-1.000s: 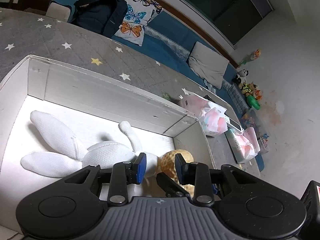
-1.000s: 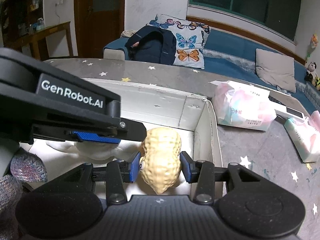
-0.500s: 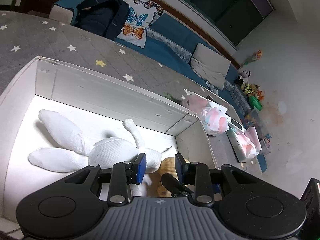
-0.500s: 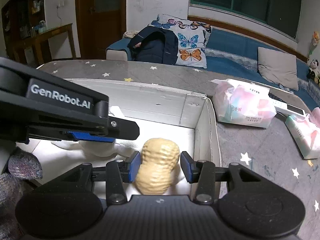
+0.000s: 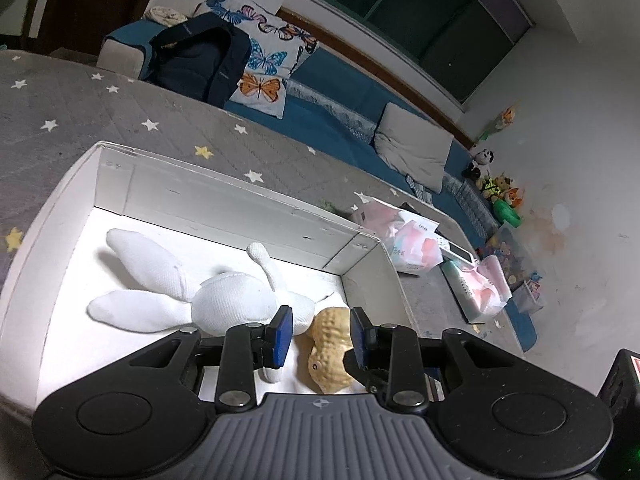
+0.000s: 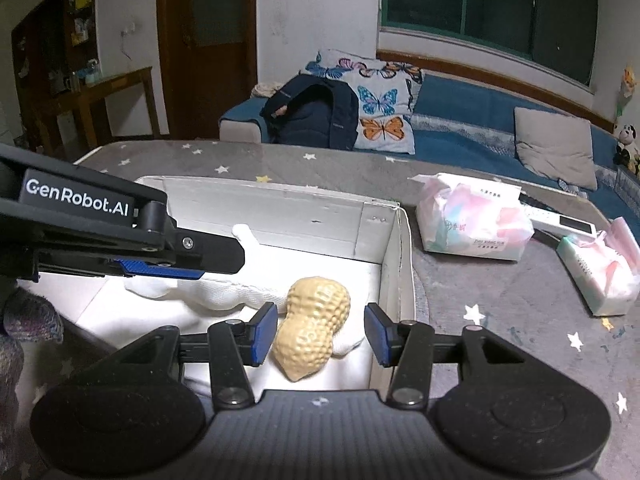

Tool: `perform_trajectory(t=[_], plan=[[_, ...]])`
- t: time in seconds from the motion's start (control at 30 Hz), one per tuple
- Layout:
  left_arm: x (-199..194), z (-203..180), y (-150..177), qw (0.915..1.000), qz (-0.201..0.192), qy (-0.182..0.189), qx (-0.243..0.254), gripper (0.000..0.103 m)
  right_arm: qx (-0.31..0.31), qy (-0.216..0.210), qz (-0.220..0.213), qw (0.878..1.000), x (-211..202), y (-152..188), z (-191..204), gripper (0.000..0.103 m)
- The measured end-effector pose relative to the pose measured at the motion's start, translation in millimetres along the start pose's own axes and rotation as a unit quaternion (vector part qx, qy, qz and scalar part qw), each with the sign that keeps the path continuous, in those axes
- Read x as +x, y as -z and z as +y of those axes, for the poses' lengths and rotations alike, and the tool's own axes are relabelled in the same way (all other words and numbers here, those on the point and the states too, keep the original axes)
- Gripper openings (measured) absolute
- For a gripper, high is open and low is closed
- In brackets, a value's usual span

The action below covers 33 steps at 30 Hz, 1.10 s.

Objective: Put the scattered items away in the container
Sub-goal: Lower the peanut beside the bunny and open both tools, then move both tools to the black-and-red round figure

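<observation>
A white cardboard box (image 5: 248, 196) (image 6: 394, 264) stands on the grey star-patterned mat. Inside lie a white plush rabbit (image 5: 224, 296) (image 6: 224, 292) and a tan peanut toy (image 5: 330, 350) (image 6: 314, 330) at the box's right end. My right gripper (image 6: 320, 334) is open over the box, its blue pads apart on either side of the peanut without touching it. My left gripper (image 5: 320, 336) is open and empty above the rabbit and peanut; its side also shows in the right wrist view (image 6: 160, 256).
Two pink tissue packs (image 6: 474, 218) (image 6: 600, 274) and a white device (image 6: 560, 218) lie on the mat right of the box. A blue sofa with a dark backpack (image 6: 316, 114), butterfly pillows (image 6: 380, 108) and a grey cushion (image 6: 554, 146) runs behind.
My right gripper lowered the peanut into the box and opened, leaving it lying beside the rabbit. My left gripper stayed open and shifted slightly over the box.
</observation>
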<state>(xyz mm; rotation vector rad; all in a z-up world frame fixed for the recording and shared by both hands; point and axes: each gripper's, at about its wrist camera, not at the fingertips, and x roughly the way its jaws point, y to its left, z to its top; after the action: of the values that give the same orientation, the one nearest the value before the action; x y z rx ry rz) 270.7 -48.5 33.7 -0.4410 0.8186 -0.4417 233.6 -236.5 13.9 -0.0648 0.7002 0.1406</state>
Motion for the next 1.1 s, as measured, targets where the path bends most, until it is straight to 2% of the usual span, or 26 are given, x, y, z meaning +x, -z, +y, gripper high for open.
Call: perform_trajectory(t=[0.4,0.77,1.1], plan=[[-42.8,-3.6,30.1,0.9995,-0.026,-0.004,0.016,0.033,0.006,-0.024,-0.029,0.999,-51.5,31.0,1.7,0.054],[-77.9,8.9,65.7,0.9989,-0.036,-0.027,0.013,0.033,-0.001,-0.058,-0.036,0.998,-87.8,65.8,19.4,0.057],[-100.0,40.0,87.3,0.998,-0.036,-0.042,-0.031,0.033,-0.016,-0.096,-0.017,0.995,-93.5,91.8,47.1,0.06]])
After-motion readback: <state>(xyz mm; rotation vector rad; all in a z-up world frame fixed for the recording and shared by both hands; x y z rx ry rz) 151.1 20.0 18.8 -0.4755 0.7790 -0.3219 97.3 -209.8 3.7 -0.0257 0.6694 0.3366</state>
